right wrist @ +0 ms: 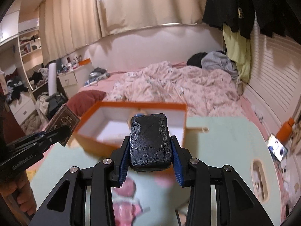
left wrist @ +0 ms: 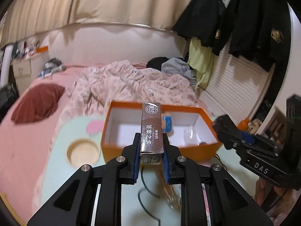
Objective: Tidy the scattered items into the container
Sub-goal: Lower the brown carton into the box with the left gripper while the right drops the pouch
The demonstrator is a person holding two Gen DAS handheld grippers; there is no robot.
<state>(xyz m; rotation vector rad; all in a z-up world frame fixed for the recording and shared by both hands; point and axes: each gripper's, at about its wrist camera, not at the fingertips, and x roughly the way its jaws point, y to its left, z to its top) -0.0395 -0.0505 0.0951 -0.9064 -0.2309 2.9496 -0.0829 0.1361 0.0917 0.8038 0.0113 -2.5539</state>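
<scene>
Orange cardboard walls with a white lining form the open container [left wrist: 207,151], which sits on a pale green table [left wrist: 56,150] beside a pink bed [left wrist: 28,131]. In front of it, the left gripper [left wrist: 152,150] is clenched on a narrow brown card box [left wrist: 151,130]. The right gripper [right wrist: 150,150] grasps a black textured rectangular case [right wrist: 150,141] held before the container's near wall.
</scene>
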